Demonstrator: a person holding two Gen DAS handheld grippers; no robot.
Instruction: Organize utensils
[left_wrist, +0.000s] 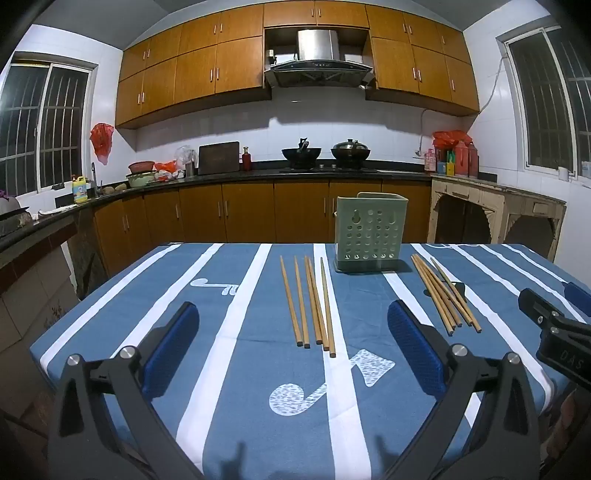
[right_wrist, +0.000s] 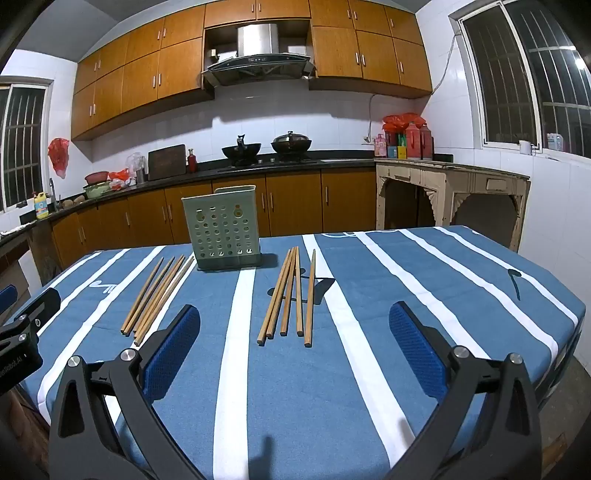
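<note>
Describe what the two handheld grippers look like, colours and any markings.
Both the left gripper and right gripper have matte black angular linkages with silver round pivot bolts, and flat fingers faced with textured blue pads. Faint, partly readable lettering marks their black bodies.

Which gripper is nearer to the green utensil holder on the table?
Neither clearly. The left gripper sees the green utensil holder ahead to its right; the right gripper sees it ahead to its left. Both hover open at similar range.
</note>
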